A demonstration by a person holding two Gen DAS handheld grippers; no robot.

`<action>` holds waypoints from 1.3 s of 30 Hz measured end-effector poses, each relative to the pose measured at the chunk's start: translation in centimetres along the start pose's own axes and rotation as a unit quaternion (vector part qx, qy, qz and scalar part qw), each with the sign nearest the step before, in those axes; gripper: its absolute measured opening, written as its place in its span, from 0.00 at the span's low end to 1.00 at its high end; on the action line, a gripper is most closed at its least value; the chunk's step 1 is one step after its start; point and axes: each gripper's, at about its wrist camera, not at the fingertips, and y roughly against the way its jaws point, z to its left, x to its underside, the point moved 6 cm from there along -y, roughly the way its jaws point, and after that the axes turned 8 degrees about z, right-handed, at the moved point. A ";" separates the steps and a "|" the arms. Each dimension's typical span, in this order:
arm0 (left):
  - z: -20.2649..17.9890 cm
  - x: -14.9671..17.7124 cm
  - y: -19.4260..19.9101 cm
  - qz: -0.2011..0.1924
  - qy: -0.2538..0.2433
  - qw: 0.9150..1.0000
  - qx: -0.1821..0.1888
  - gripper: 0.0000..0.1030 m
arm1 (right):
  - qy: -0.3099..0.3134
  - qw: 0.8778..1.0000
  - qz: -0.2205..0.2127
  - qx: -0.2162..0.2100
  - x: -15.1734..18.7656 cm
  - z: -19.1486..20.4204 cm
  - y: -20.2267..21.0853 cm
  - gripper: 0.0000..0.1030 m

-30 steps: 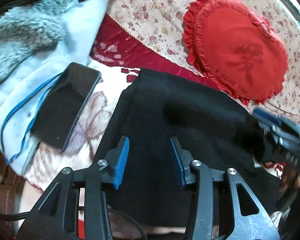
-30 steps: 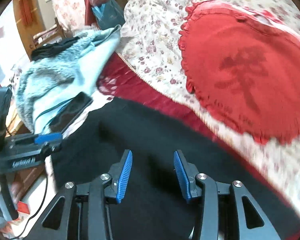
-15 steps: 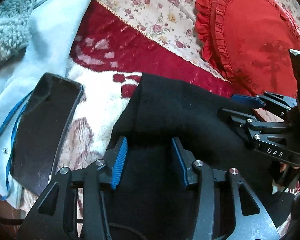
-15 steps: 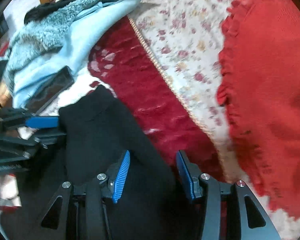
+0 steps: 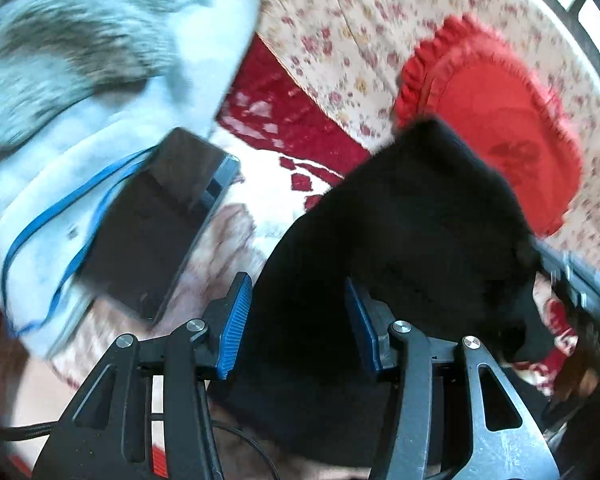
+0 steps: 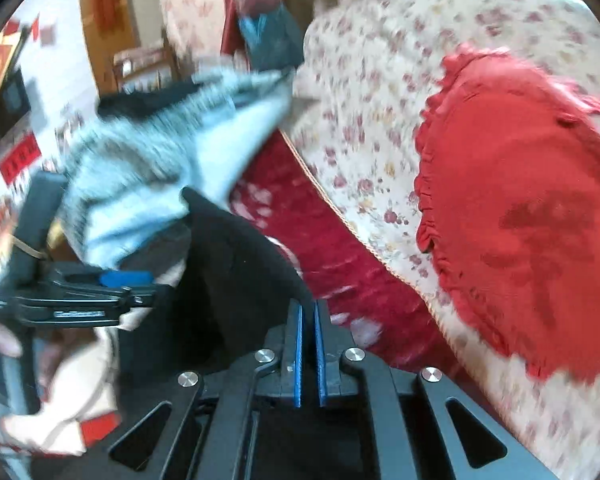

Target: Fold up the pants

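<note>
The right gripper pinches a lifted edge of soft black pants, mid-fold. The left gripper hovers, jaws apart, pants between them; next, probably carry the edge across.

Left gripper fingers apart over black pants, phone nearby.
</note>
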 end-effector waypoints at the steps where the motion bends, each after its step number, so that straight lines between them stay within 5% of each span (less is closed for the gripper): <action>1: 0.7 0.6 1.1 -0.007 0.010 1.000 0.006 0.46 | -0.005 1.000 -0.007 -0.010 0.7 1.0 1.0 0.05; 8: 4.0 2.9 4.6 -0.021 0.040 0.999 0.003 0.46 | -0.030 0.996 0.024 -0.081 9.1 10.8 0.5 0.05; 13: 4.8 5.2 4.0 0.000 0.044 0.999 0.000 0.46 | -0.075 0.992 0.053 -0.088 12.5 11.8 -3.0 0.05; 17: 4.9 5.8 3.2 0.014 0.066 0.997 0.027 0.46 | -0.099 0.988 0.044 -0.106 12.2 11.0 -2.3 0.05; 21: 4.4 5.4 4.4 -0.015 0.082 0.995 0.056 0.50 | -0.091 0.990 0.044 -0.096 12.3 11.0 -1.9 0.05; 23: 4.2 5.3 4.8 -0.026 0.081 0.995 0.049 0.59 | -0.097 0.989 0.049 -0.100 12.7 11.1 -2.1 0.05; 35: 3.8 4.8 7.5 -0.082 0.063 0.995 0.013 0.60 | -0.072 0.992 0.068 -0.081 13.5 12.3 -2.8 0.05; 39: 2.5 4.8 7.1 -0.069 0.030 0.997 -0.007 0.62 | -0.063 0.993 0.071 -0.073 13.5 12.9 -2.9 0.05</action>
